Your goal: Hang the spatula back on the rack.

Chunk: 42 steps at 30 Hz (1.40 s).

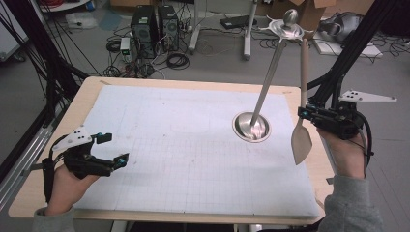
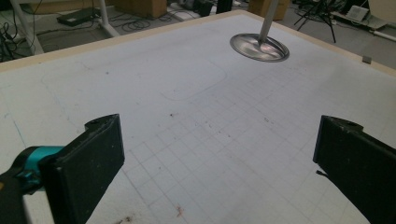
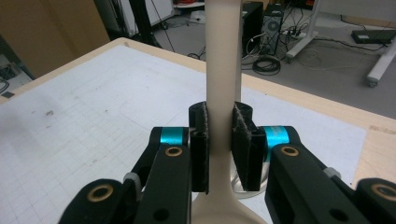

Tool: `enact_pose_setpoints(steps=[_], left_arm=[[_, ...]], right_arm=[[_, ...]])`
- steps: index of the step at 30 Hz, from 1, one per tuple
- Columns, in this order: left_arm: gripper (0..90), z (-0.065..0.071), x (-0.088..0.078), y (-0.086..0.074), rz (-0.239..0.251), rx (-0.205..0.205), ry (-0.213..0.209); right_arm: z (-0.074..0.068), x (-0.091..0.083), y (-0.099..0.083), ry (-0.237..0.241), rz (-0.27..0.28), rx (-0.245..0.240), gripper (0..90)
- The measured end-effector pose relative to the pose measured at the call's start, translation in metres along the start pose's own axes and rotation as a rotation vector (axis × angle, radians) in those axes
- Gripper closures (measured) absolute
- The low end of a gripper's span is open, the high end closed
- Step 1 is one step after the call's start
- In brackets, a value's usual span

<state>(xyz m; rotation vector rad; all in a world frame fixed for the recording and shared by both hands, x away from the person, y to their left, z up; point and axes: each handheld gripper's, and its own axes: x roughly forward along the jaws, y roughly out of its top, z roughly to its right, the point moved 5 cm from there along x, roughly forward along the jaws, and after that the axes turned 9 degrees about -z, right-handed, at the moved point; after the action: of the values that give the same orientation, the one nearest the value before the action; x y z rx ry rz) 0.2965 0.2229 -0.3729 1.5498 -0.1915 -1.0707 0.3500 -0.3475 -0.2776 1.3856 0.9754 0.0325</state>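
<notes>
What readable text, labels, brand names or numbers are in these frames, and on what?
None readable.
Grid mat: printed lines only, no figures legible.
Spatula in the right gripper: no marking.
Metal stand: no marking.
Computer towers on the floor: too small to read.

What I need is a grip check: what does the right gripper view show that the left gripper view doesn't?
Right gripper view: the right claw shut on the beige spatula, pads pressing both sides of its handle. Left gripper view: the left claw open, nothing between its jaws. Both: the white grid mat and the steel stand's round base.
</notes>
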Motion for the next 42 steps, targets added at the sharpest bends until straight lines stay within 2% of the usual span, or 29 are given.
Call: enact_pose_setpoints(steps=[13, 20, 30, 42], left_arm=[[2.3, -0.001, -0.001, -0.002, 0.002, -0.006, 0.002], [2.4, -0.001, -0.003, -0.002, 0.005, -0.005, 0.005], [2.3, -0.002, -0.006, -0.003, 0.009, -0.012, 0.008], [2.3, -0.002, -0.01, -0.003, 0.015, -0.015, 0.009]], right_arm=[[0.001, 0.018, 0.004, -0.022, -0.018, -0.025, 78.1], [0.0, 0.029, 0.007, -0.039, -0.032, -0.015, 78.1], [-0.002, 0.044, 0.014, -0.091, -0.043, -0.002, 78.1], [-0.003, 0.06, 0.02, -0.102, -0.036, 0.012, 78.0]])
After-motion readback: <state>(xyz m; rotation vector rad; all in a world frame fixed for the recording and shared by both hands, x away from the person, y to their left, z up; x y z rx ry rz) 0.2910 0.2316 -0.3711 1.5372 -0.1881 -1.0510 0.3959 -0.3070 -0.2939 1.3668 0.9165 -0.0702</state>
